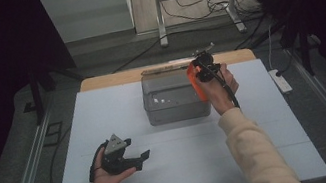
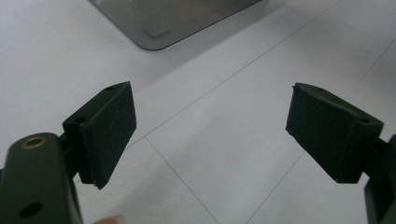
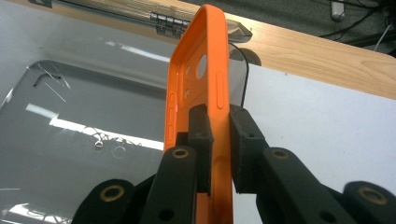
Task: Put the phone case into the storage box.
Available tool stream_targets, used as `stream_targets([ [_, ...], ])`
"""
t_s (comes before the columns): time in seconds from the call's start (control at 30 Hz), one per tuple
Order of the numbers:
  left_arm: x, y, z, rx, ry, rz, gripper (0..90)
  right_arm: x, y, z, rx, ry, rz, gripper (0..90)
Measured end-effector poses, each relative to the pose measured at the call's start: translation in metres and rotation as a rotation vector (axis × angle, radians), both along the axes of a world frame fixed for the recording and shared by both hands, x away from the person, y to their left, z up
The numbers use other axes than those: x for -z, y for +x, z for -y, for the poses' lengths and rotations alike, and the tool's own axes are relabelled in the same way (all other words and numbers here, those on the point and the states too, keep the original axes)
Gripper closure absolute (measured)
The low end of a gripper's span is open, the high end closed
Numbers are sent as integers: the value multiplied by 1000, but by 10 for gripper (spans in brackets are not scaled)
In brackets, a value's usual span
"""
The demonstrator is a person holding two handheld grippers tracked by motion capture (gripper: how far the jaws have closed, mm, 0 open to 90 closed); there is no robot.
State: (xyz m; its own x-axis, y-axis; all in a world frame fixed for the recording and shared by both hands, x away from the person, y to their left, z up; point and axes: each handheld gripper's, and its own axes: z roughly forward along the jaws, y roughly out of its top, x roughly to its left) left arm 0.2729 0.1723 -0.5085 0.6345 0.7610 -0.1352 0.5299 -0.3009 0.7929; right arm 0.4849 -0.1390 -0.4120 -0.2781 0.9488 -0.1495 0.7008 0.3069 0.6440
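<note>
While white table (image 1: pixel 189 168) fills dim room | right hand-held gripper (image 1: pixel 199 76) clamps orange case (image 3: pixel 205 70) | left hand-held gripper (image 1: pixel 137 159) agape, empty

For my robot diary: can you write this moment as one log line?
right tongs: shut on orange phone case | left tongs: open, nothing between | grey box: on table

phone case (image 3: pixel 212 65) orange | box (image 1: pixel 172 97) grey | table (image 1: pixel 103 112) white | gripper pads (image 2: pixel 109 130) black

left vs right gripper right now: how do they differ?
The left gripper has its jaws spread wide with nothing between them; the right gripper is shut on the orange phone case, gripping one side wall. The left gripper sits low over the bare white table; the right gripper is at the grey box. Both have black padded jaws.
</note>
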Motion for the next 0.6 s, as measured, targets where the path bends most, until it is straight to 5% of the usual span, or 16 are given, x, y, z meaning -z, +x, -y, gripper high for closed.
stream_targets([
  [0.6, 0, 0, -1, 0, 1, 3, 159, 12, 3, -8, -6, -25, -22, 802],
])
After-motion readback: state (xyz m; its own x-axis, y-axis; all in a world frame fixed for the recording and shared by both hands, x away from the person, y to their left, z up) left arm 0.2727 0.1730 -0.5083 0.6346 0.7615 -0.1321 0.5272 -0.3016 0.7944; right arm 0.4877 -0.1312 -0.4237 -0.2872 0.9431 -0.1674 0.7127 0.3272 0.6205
